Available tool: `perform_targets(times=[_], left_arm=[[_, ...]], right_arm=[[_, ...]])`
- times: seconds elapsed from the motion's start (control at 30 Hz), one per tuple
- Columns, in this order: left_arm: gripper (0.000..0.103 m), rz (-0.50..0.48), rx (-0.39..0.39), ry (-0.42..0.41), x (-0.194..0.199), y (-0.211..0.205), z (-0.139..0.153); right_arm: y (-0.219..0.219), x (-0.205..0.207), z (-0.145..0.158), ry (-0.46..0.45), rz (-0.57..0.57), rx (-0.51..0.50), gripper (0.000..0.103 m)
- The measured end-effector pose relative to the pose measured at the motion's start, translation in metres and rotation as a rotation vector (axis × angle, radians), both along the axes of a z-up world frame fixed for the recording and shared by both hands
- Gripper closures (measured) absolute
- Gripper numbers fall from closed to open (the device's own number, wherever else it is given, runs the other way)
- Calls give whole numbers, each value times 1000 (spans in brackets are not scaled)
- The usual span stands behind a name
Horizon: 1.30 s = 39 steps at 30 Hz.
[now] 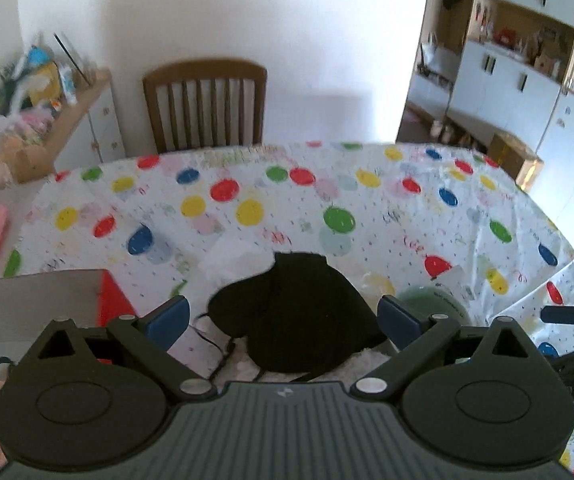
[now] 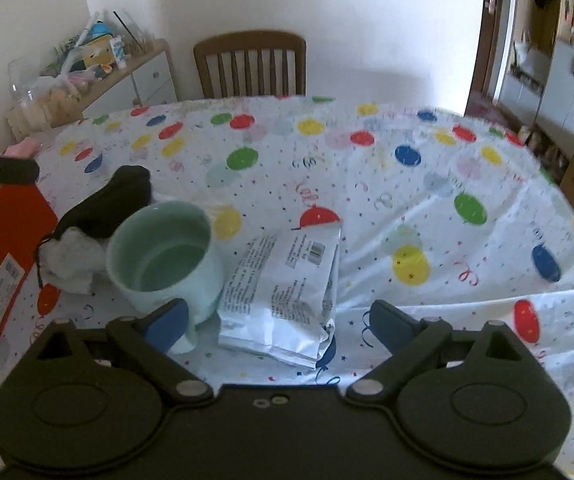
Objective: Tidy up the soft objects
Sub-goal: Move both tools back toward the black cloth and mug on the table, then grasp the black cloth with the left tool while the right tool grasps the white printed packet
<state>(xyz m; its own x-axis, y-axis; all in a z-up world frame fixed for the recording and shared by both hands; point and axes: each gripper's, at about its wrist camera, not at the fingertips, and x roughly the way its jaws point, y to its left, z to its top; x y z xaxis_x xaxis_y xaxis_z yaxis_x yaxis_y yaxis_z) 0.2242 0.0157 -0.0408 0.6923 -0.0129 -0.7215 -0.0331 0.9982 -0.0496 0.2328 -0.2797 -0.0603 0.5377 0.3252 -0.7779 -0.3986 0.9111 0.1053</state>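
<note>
A black soft cloth piece point(image 1: 295, 312) lies on the balloon-print tablecloth point(image 1: 247, 200), partly over a white fluffy cloth point(image 1: 361, 360). My left gripper point(image 1: 283, 318) is open, its blue fingers on either side of the black piece, just above it. In the right wrist view the black piece point(image 2: 107, 204) and white cloth point(image 2: 69, 260) lie at the left, behind a mint green cup point(image 2: 167, 256). My right gripper point(image 2: 279, 320) is open and empty, over a white plastic packet point(image 2: 283, 292).
A red box point(image 2: 5, 248) with a label stands at the table's left; it also shows in the left wrist view point(image 1: 113, 300). A wooden chair point(image 1: 207, 104) stands behind the table. A cluttered sideboard point(image 1: 39, 120) is at the back left, cabinets at the right.
</note>
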Motion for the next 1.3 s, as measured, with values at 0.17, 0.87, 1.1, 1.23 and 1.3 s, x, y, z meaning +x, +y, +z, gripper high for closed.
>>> perform_targets(times=[0.17, 0.87, 1.1, 1.23, 1.3], left_arm=[[2, 13, -51, 84, 30, 2, -12], [2, 78, -114, 237, 85, 4, -57], [25, 66, -118, 271, 88, 2, -73], [43, 44, -129, 273, 86, 2, -75], [54, 31, -127, 262, 85, 1, -73]], right_arm=[[-1, 19, -13, 64, 30, 13, 7], [8, 49, -53, 177, 88, 4, 6], [6, 47, -53, 171, 79, 17, 21], [6, 44, -52, 158, 78, 12, 26], [5, 43, -51, 148, 69, 11, 31]])
